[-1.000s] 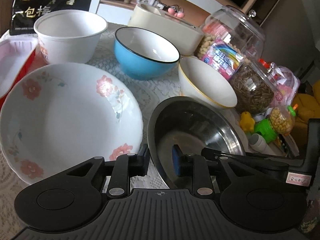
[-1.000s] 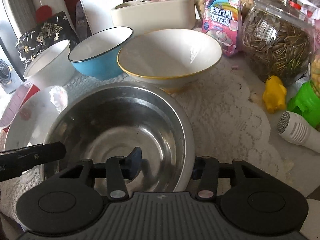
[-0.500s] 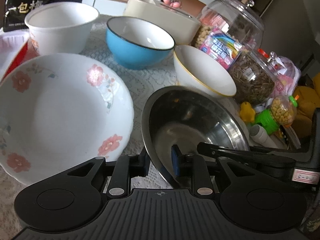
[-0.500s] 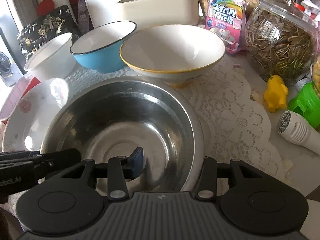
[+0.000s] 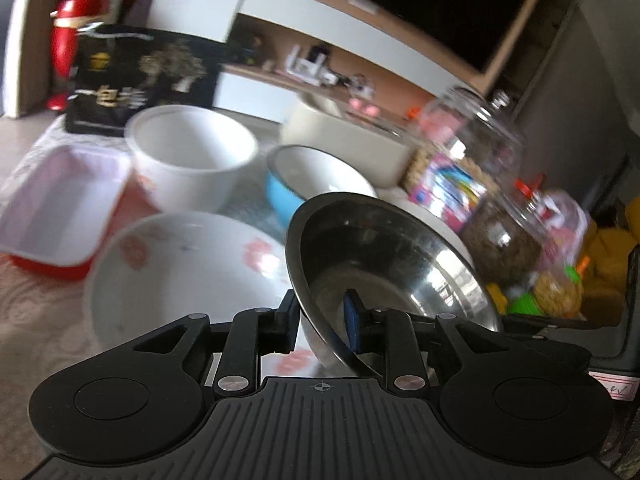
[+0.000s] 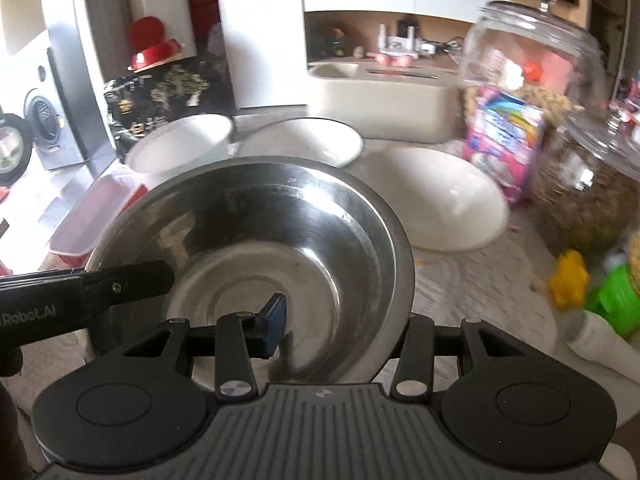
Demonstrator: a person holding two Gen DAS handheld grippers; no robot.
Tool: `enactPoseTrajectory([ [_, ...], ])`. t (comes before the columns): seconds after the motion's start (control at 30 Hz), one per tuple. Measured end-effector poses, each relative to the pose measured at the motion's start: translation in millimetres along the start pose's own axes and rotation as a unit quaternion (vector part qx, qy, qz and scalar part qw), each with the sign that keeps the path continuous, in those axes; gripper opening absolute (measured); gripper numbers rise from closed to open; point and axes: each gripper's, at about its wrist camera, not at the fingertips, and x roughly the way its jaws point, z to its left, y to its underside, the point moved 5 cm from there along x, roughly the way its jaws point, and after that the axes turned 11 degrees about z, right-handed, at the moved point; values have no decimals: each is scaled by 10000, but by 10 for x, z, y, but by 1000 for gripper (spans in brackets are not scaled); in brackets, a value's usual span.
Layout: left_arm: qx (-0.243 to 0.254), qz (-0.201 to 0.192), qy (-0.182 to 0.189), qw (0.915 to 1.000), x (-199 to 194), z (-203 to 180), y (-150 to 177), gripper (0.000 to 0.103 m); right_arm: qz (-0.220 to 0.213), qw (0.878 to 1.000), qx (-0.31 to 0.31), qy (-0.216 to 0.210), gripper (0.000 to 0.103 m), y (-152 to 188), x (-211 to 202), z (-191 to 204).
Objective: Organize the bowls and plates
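A steel bowl (image 5: 384, 256) is held off the table by both grippers, tilted. My left gripper (image 5: 322, 322) is shut on its left rim, one finger inside and one outside. My right gripper (image 6: 340, 320) is shut on its near right rim (image 6: 400, 280). Below and left lies a white floral plate (image 5: 180, 272). Behind stand a white bowl (image 5: 192, 152), a blue bowl (image 5: 312, 180) and a cream gold-rimmed bowl (image 6: 436, 200).
A red-and-white tray (image 5: 56, 208) lies at the left. Glass jars of snacks (image 6: 580, 184), a pink packet (image 6: 504, 140), a cream box (image 6: 384, 100) and toys (image 6: 568, 280) crowd the back and right. A black bag (image 5: 132, 80) stands behind the white bowl.
Both grippers have lifted the steel bowl off the lace cloth, and it now tilts. Both views have swung upward and are blurred by motion.
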Motion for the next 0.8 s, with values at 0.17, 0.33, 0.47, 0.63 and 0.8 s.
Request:
enactPoseTrajectory([
  [0.17, -426, -9, -182, 9989, 1, 447, -20, 26, 279, 9993, -95, -240, 44, -141, 303, 366],
  [0.33, -617, -65, -361, 9974, 19, 774, -4, 27, 401, 9982, -352, -267, 43, -182, 546, 707],
  [0.47, -878, 76, -309, 9956, 103, 978, 53, 27, 383, 9976, -552, 148, 47, -181, 667, 857],
  [0.63, -905, -14, -396, 9951, 109, 1055, 86, 26, 417, 9969, -630, 239, 47, -173, 728, 850],
  [0.8, -976, -9, -316, 9947, 99, 1079, 87, 26, 405, 9965, -683, 253, 47, -163, 747, 847],
])
